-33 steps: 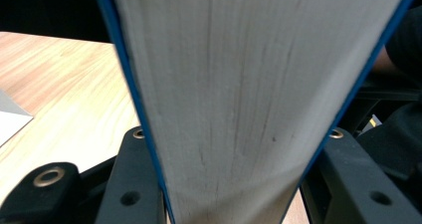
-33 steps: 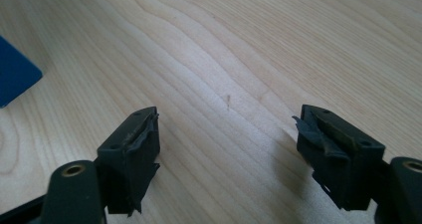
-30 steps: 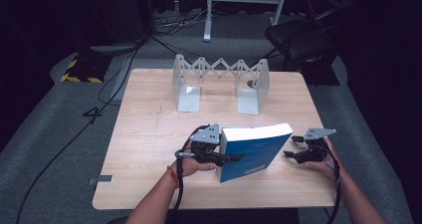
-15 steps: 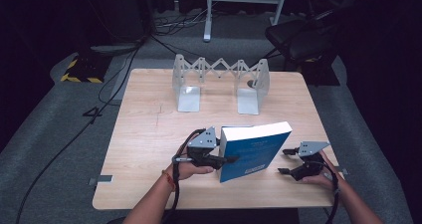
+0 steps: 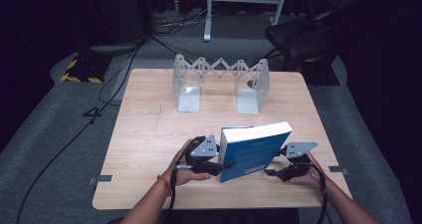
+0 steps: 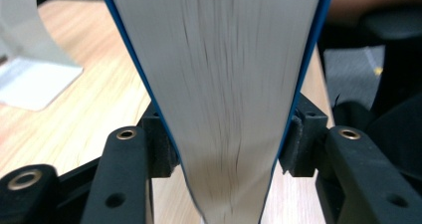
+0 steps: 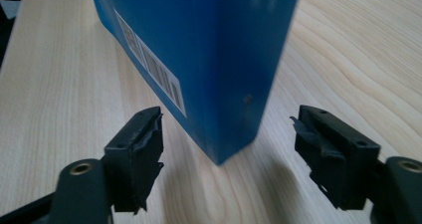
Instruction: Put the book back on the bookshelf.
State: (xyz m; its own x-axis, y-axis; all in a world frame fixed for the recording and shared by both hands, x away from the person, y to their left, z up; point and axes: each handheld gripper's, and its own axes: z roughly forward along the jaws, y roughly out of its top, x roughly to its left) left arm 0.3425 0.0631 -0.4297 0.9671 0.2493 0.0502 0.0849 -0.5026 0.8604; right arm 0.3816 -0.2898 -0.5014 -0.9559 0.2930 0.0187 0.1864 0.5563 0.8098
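A thick blue book (image 5: 256, 147) stands tilted on its long edge near the front of the wooden table (image 5: 149, 134). My left gripper (image 5: 219, 167) is shut on the book's left end. In the left gripper view its pads (image 6: 161, 147) press both blue covers, with the page block (image 6: 224, 84) between them. My right gripper (image 5: 271, 173) is at the book's right end, low by the table, and is open. In the right gripper view the book's lower spine corner (image 7: 224, 154) sits just ahead of the gap between the jaws of the right gripper (image 7: 229, 122), touching neither pad.
A grey metal expanding book rack (image 5: 221, 82) with two end plates stands at the back middle of the table. A dark chair (image 5: 298, 40) and cables (image 5: 124, 59) lie on the floor beyond the table. Bare wood lies left of the book.
My right gripper has dropped toward the front edge and moved left, closer to the book's right end. The left gripper holds the book almost where it was.
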